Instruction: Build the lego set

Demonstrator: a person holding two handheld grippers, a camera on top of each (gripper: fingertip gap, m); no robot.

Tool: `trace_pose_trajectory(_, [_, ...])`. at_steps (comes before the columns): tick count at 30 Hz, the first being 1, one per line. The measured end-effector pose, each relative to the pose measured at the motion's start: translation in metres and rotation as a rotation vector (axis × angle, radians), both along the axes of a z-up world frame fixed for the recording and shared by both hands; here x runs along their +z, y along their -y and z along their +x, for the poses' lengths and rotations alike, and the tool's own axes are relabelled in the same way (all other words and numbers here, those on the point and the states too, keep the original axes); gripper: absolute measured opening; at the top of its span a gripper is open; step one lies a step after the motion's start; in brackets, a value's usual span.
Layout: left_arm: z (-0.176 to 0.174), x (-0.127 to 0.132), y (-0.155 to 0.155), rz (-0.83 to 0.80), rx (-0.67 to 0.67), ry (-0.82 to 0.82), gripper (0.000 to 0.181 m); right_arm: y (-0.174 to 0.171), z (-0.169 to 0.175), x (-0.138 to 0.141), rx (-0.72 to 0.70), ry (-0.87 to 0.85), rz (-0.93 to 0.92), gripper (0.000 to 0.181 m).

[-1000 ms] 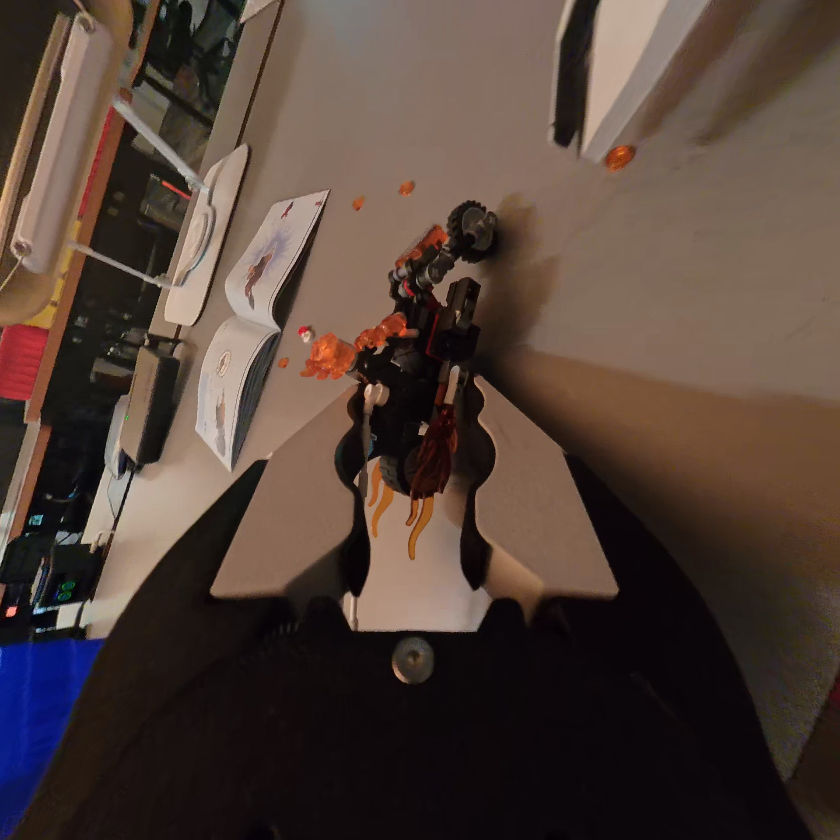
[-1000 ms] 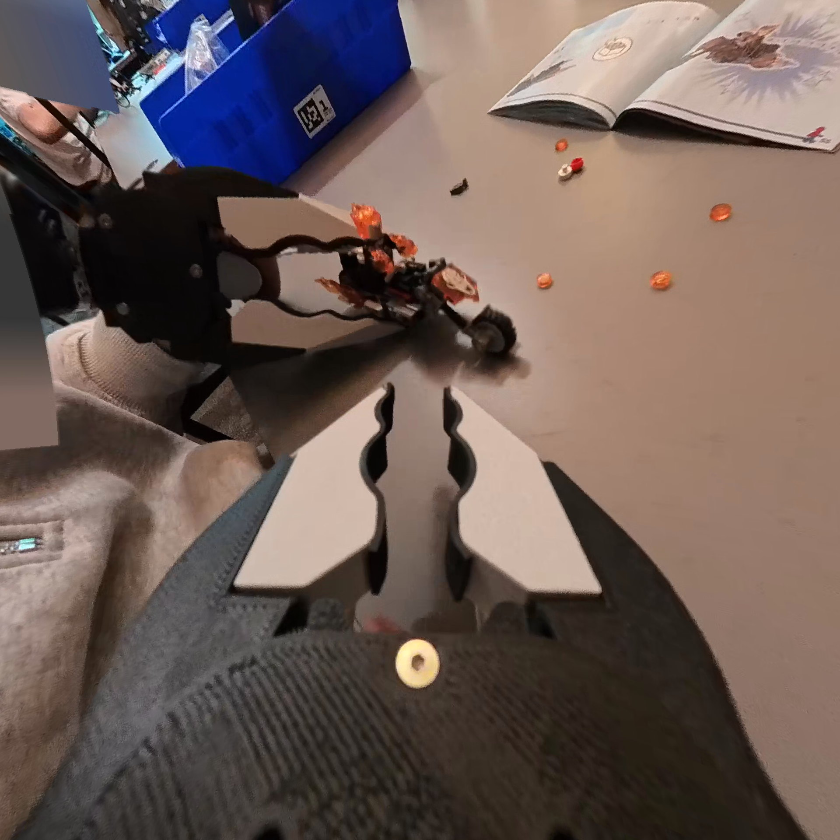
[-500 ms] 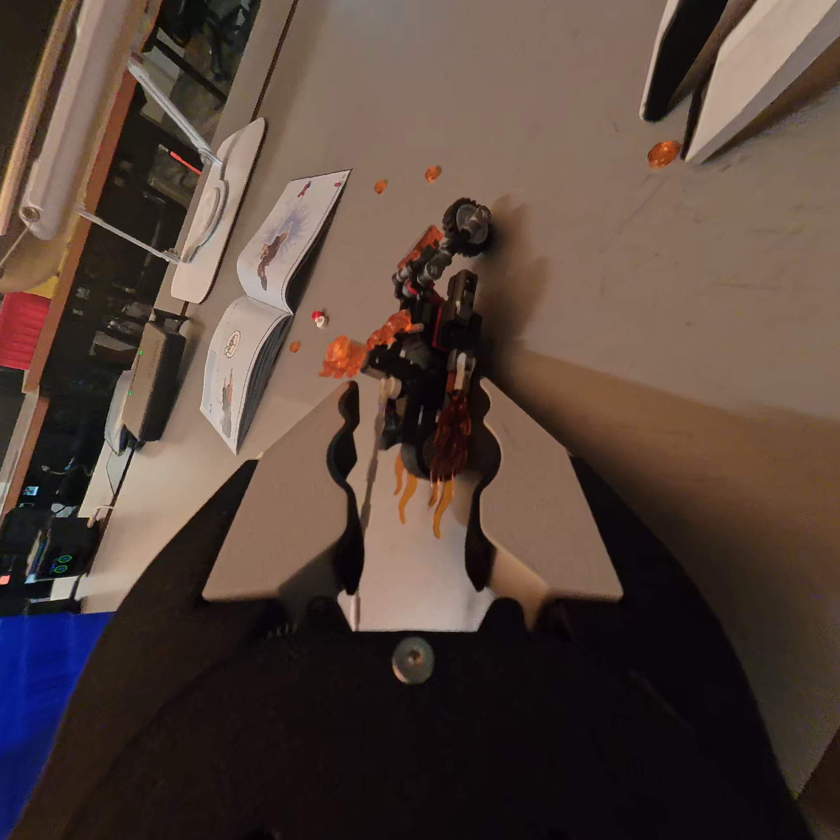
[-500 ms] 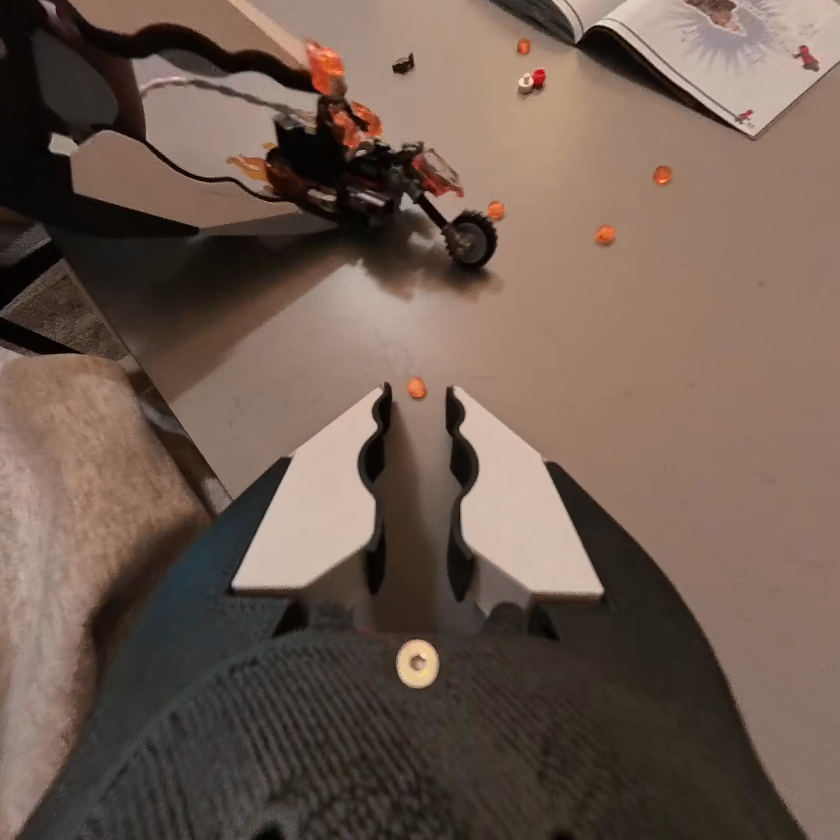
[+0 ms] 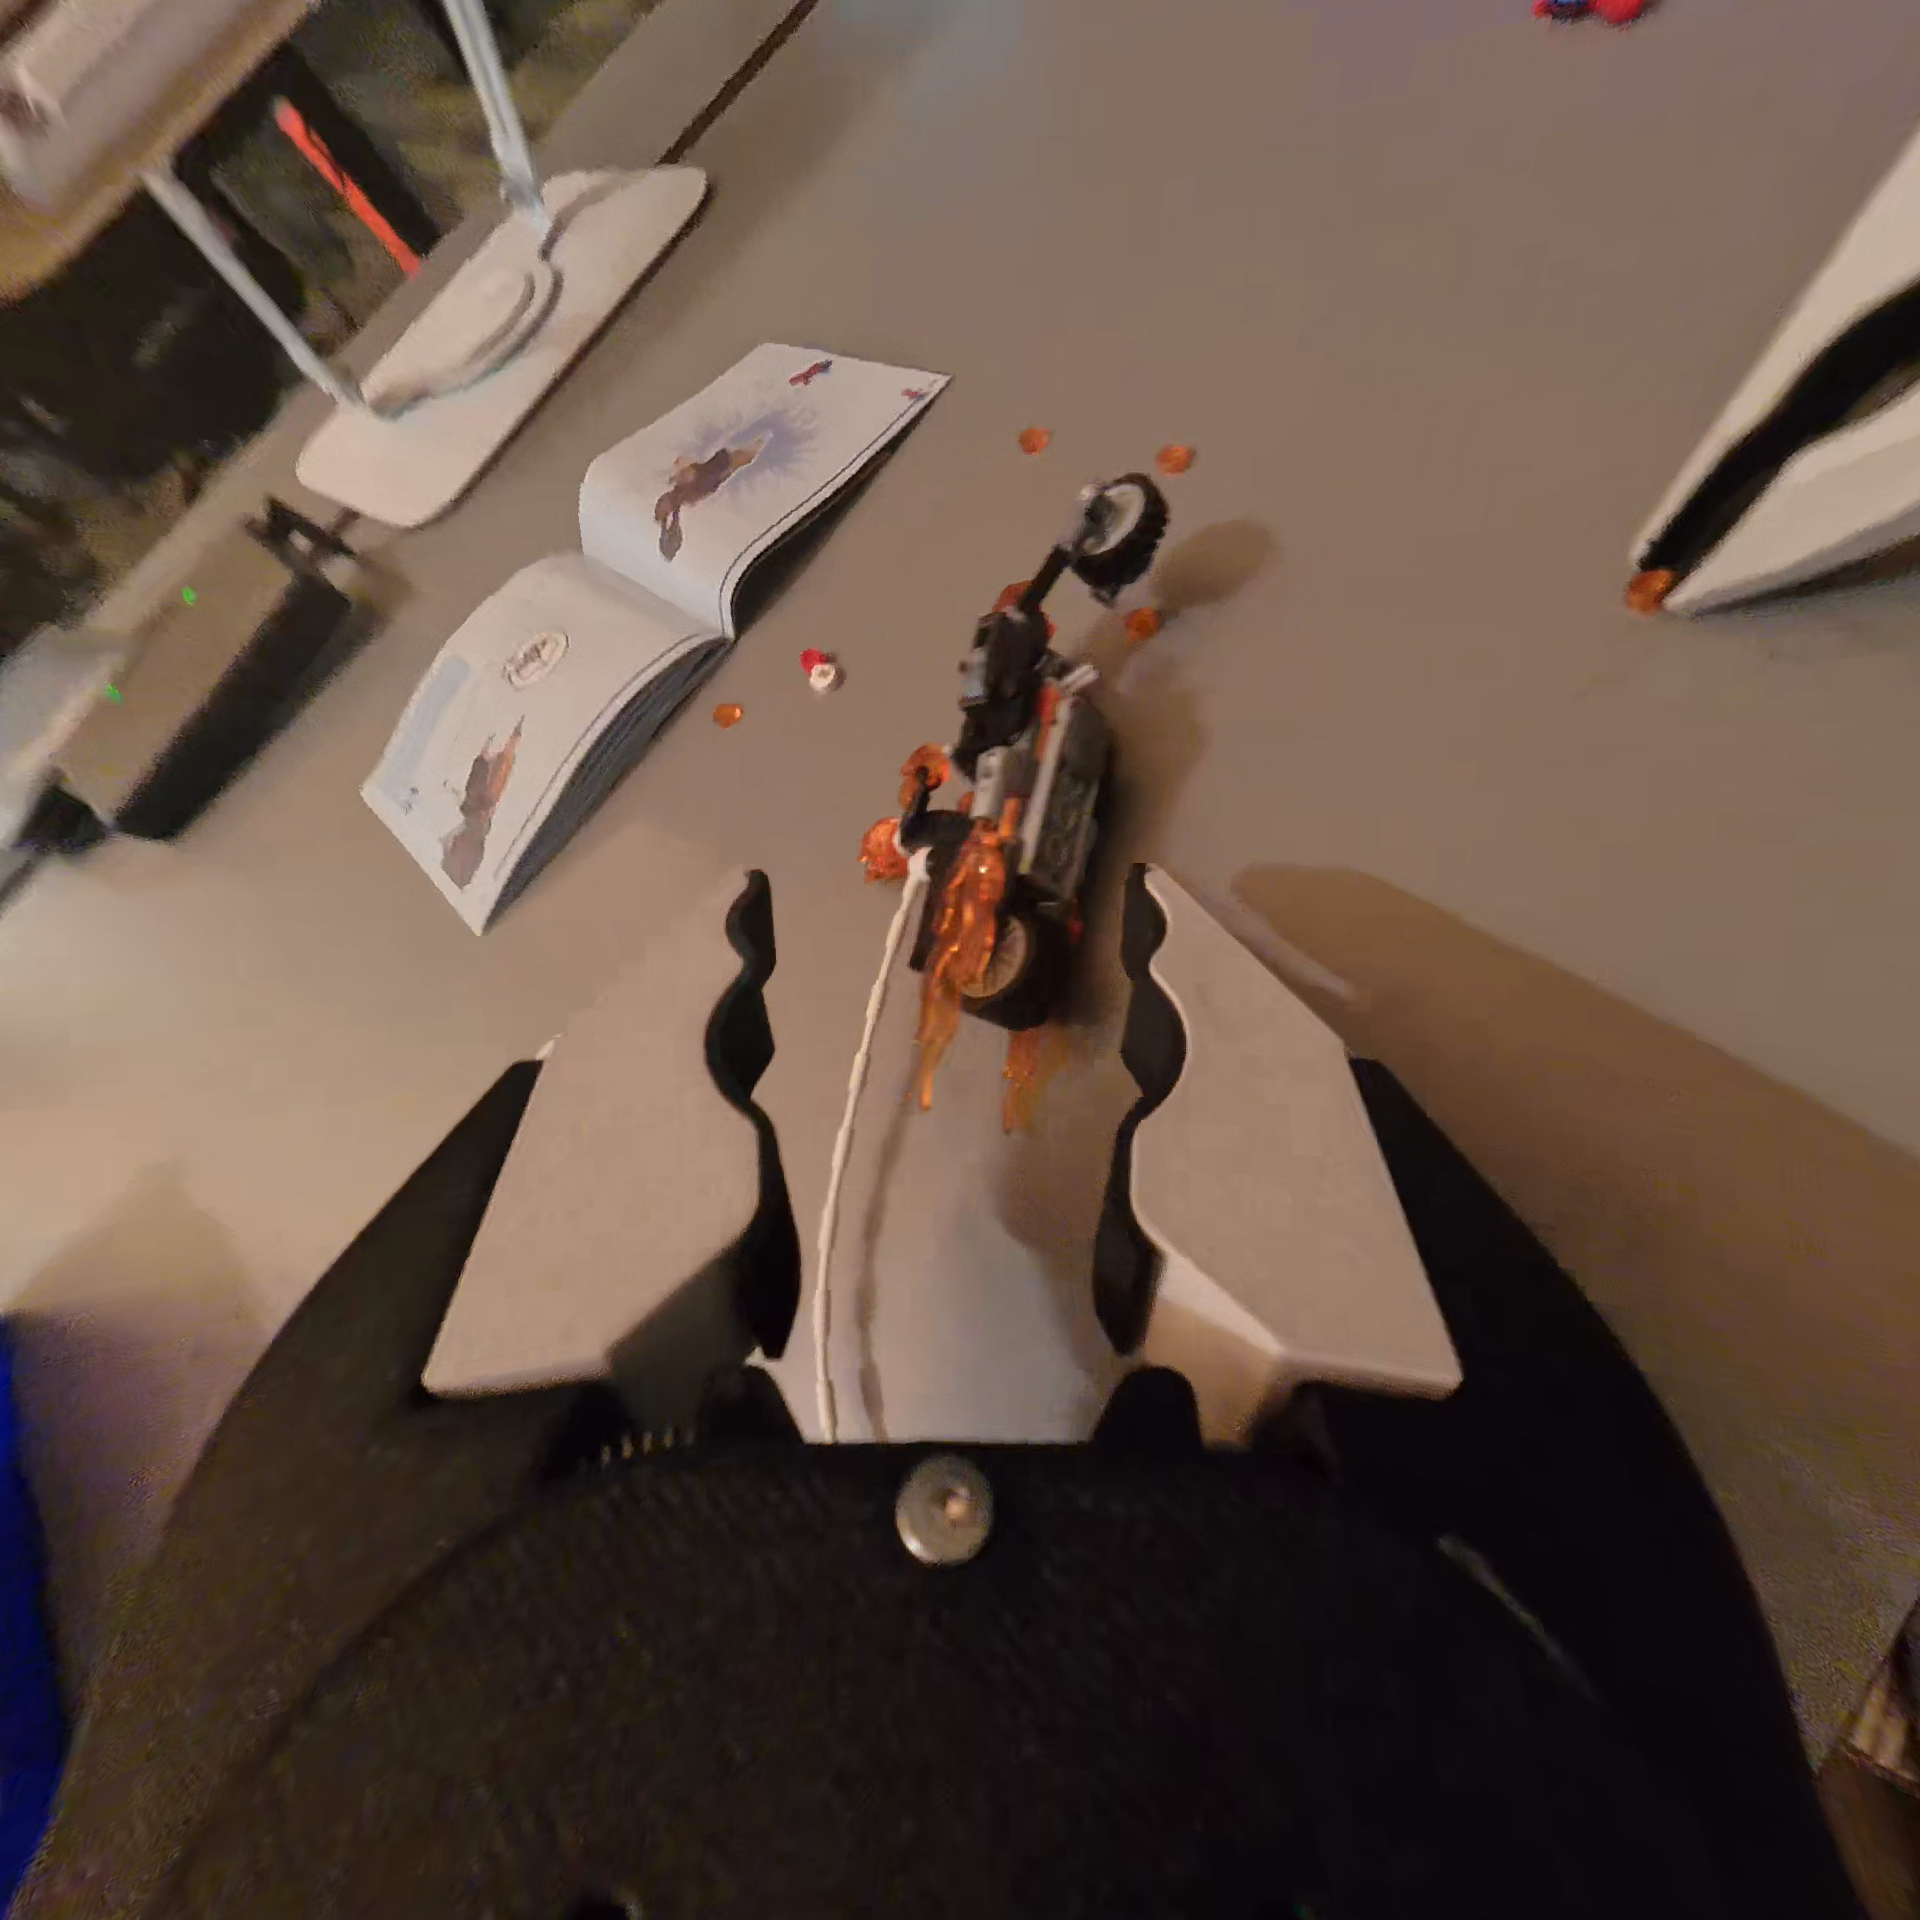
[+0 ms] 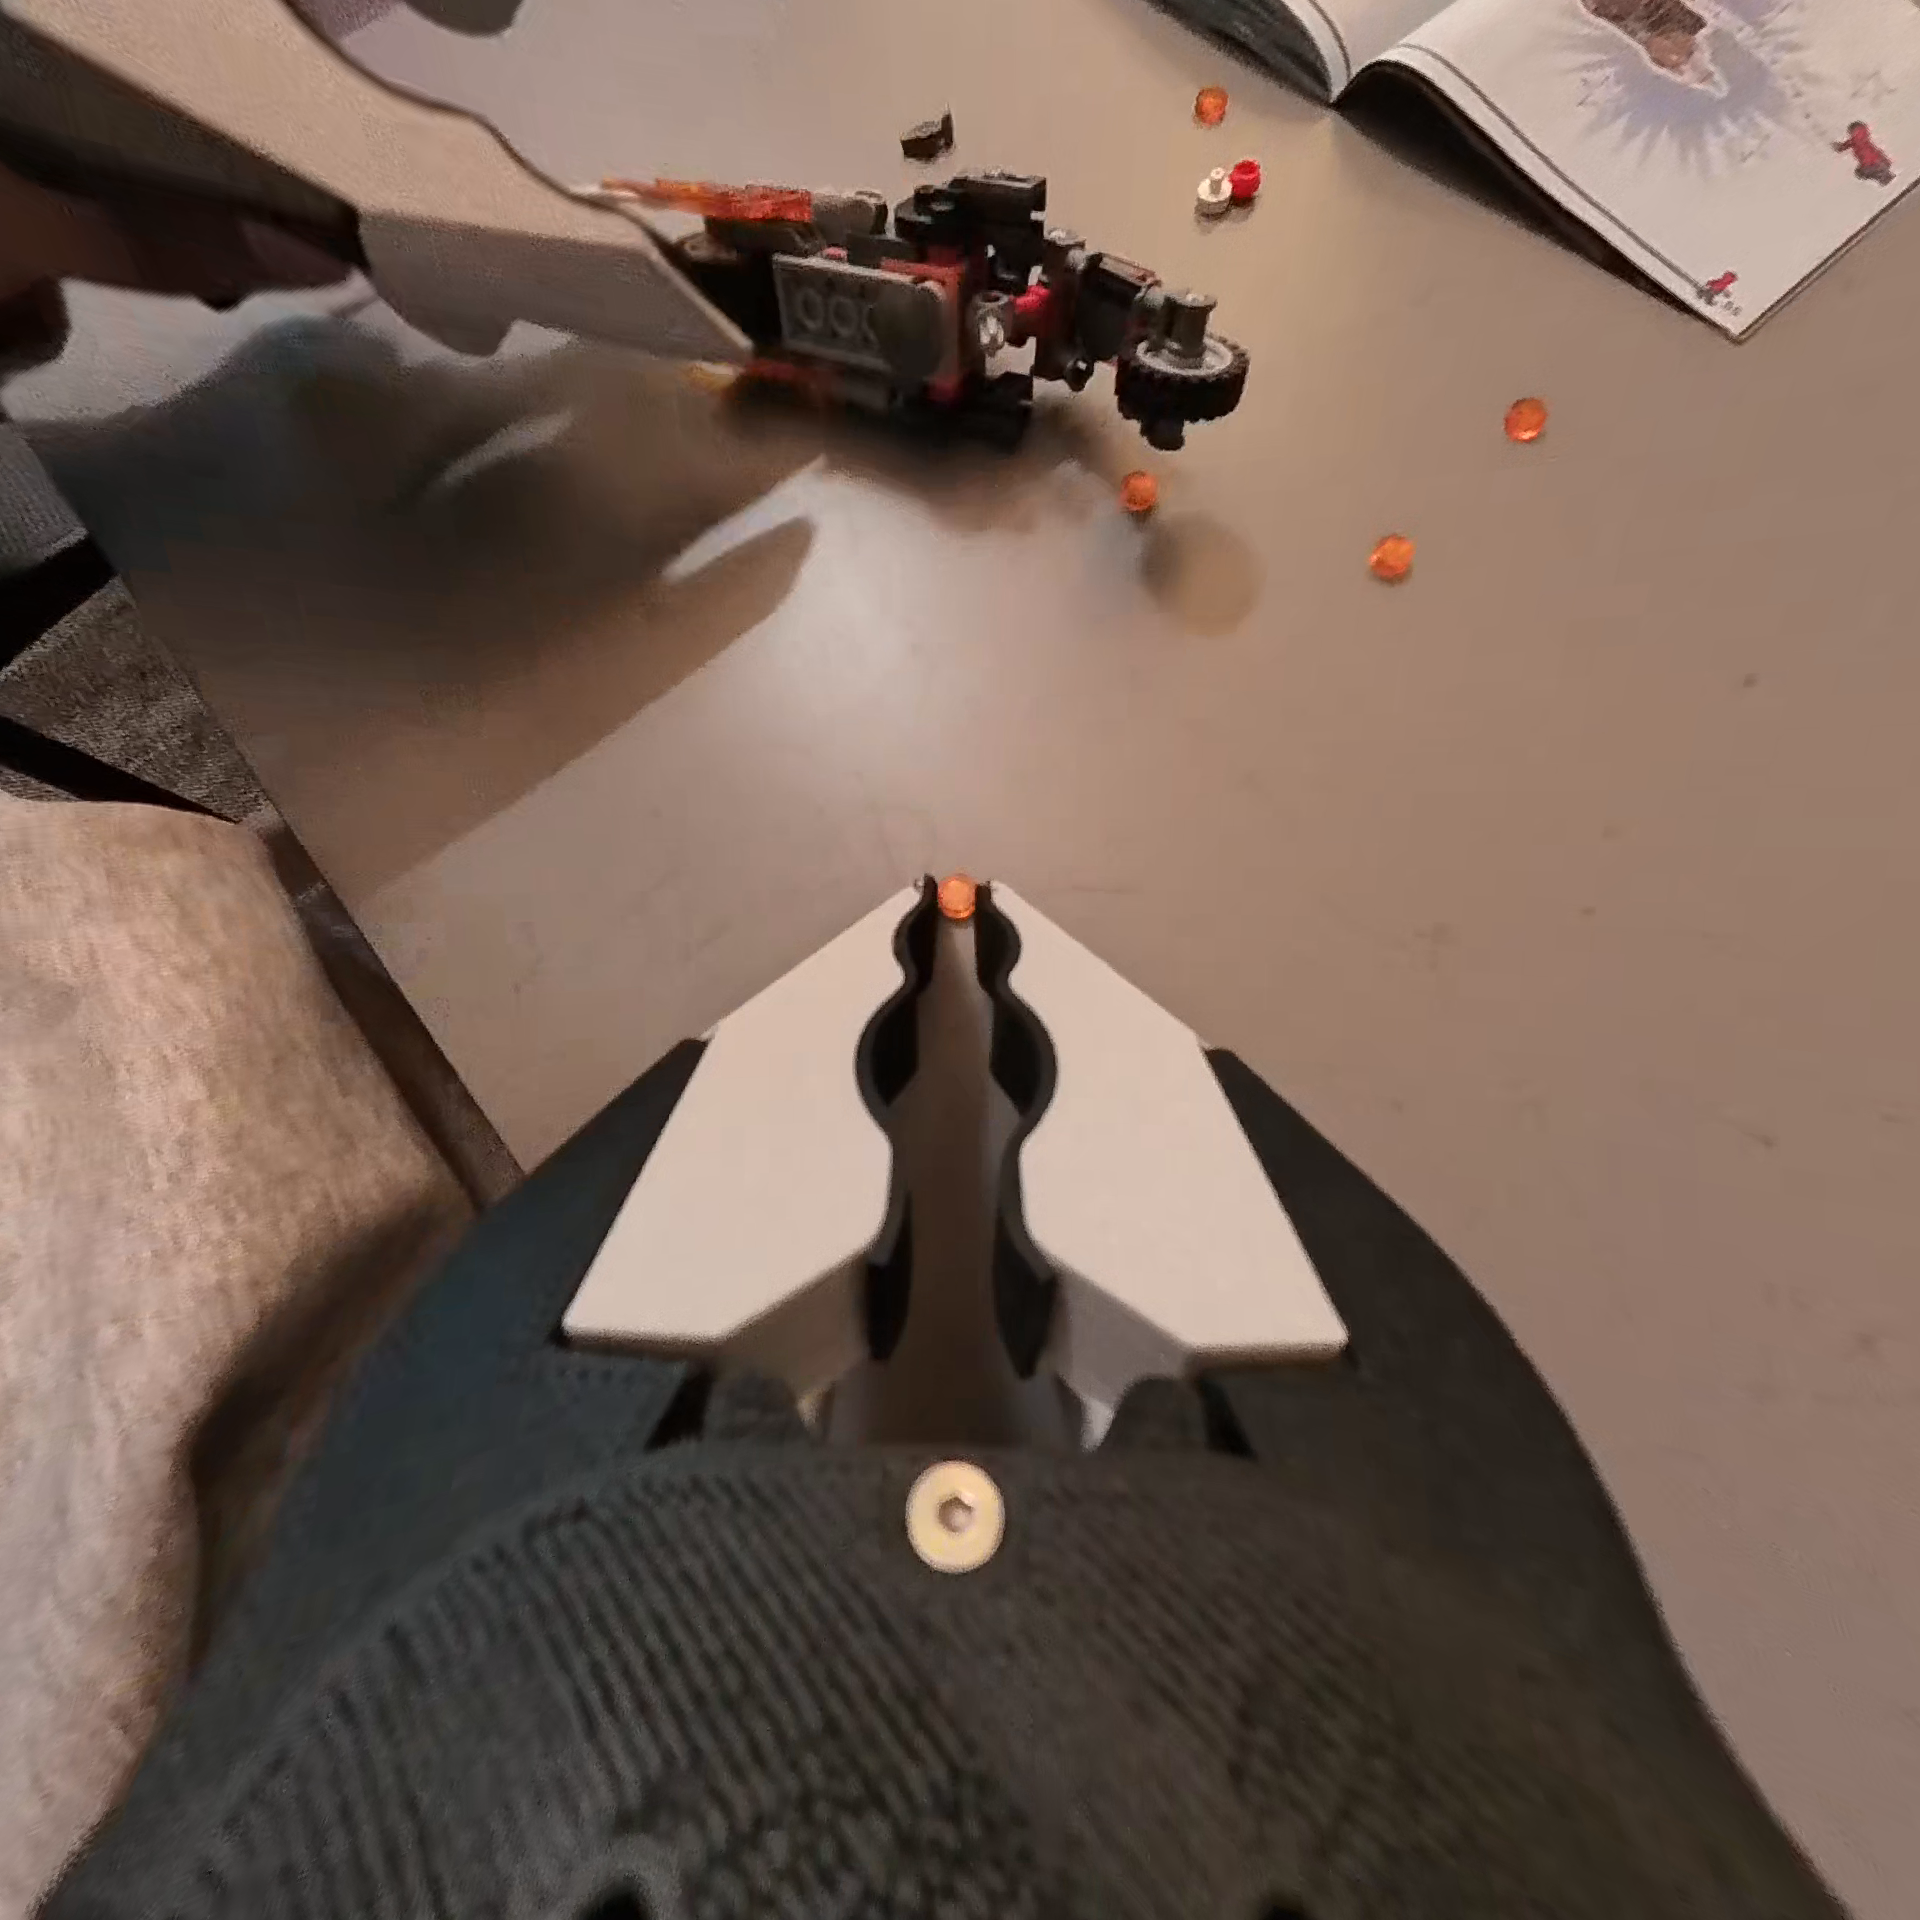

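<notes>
My right hand-held gripper (image 6: 956,896) is pinched together on a tiny orange round stud (image 6: 956,895), caught only at the very tips, low in the centre of the right wrist view. That hold looks thin to me: a slight twist or a knock against the surface (image 6: 1455,935) could flick the stud out, and it would be hard to tell from the other loose orange studs (image 6: 1390,557) scattered at the right of that frame.

My left hand-held gripper (image 5: 945,894) stands apart, its fingers either side of the rear wheel of the lego motorcycle (image 5: 1023,790), which lies tipped on its side in the middle of the left wrist view. I cannot tell whether either finger touches it. Nothing is clamping it, so I judge that pressing a stud onto it would just shove it along. Its thin white chain (image 5: 852,1122) runs back between the fingers and could snag if they close. The instruction booklet (image 5: 644,634) lies open to the left.
</notes>
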State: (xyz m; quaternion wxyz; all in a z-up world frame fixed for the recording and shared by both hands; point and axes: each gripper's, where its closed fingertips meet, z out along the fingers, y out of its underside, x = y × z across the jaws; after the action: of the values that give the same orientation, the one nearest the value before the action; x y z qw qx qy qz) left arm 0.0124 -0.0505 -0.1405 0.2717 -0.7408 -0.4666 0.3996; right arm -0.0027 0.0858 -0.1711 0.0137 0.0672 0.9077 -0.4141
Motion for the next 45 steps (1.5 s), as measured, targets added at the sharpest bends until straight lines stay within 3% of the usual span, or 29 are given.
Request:
trace_pose_trajectory(5, [-0.009, 0.003, 0.001, 0.216, -0.042, 0.052, 0.069, 0.006, -0.003, 0.006, 0.017, -0.016, -0.034, 0.005])
trace_pose_trajectory(9, [-0.019, 0.013, -0.012, 0.204, -0.099, 0.014, 0.055, 0.023, -0.011, 0.025, 0.033, -0.053, -0.133, 0.005])
trace_pose_trajectory(12, [-0.021, 0.019, -0.038, 0.227, -0.192, 0.013, 0.042, 0.041, -0.009, 0.041, 0.073, -0.022, -0.230, 0.005])
trace_pose_trajectory(15, [-0.014, 0.027, -0.079, 0.322, -0.364, 0.017, 0.031, 0.051, 0.009, 0.060, 0.162, 0.169, -0.355, 0.005])
trace_pose_trajectory(18, [-0.012, 0.035, -0.093, 0.323, -0.426, -0.054, 0.012, 0.046, 0.017, 0.070, 0.225, 0.392, -0.421, 0.005])
trace_pose_trajectory(23, [-0.001, 0.048, -0.109, 0.358, -0.555, -0.121, 0.016, 0.035, 0.010, 0.085, 0.242, 0.597, -0.504, 0.005])
trace_pose_trajectory(29, [0.000, 0.047, -0.115, 0.296, -0.574, -0.147, 0.016, 0.030, 0.018, 0.088, 0.306, 0.801, -0.499, 0.005])
trace_pose_trajectory(37, [0.004, 0.052, -0.119, 0.268, -0.595, -0.184, 0.000, 0.031, 0.018, 0.082, 0.281, 0.950, -0.479, 0.004])
trace_pose_trajectory(43, [0.004, 0.051, -0.118, 0.291, -0.589, -0.180, 0.000, 0.031, 0.018, 0.081, 0.275, 1.017, -0.475, 0.004])
trace_pose_trajectory(45, [0.003, 0.051, -0.117, 0.279, -0.579, -0.191, 0.011, 0.031, 0.019, 0.082, 0.284, 1.040, -0.476, 0.004])
